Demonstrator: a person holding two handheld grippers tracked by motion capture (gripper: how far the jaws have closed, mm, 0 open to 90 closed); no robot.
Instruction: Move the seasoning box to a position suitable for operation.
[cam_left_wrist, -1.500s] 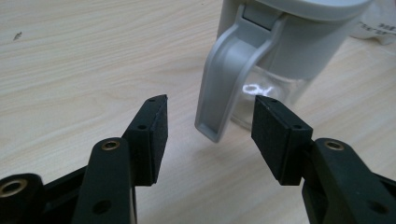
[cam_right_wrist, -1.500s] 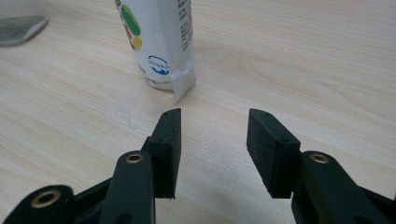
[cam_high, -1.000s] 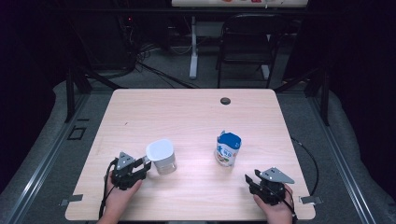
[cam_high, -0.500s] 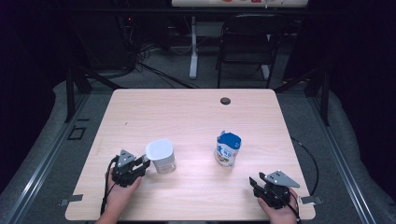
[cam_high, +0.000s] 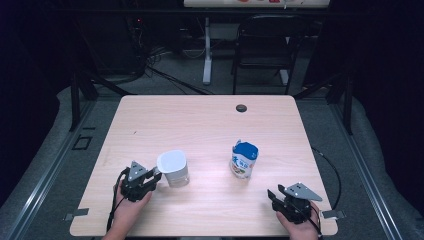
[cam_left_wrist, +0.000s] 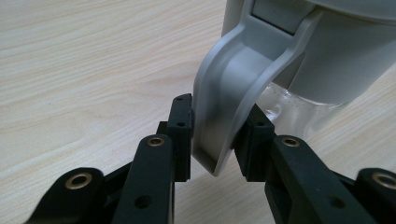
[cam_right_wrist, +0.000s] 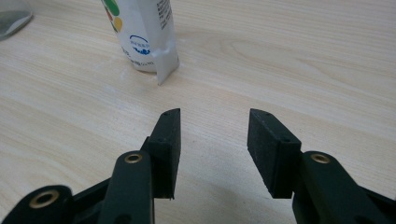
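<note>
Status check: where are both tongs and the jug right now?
Left tongs just closing, pads on jug handle. Right tongs open, empty, short of milk carton. Jug upright on table. Nothing in the way.

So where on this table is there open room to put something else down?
The far half of the table is bare up to the small dark hole. The gap between jug and carton is free too. It's crowded near the left gripper at the jug.

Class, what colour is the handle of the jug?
Light grey: the handle of the jug shows best in the left gripper view.
</note>
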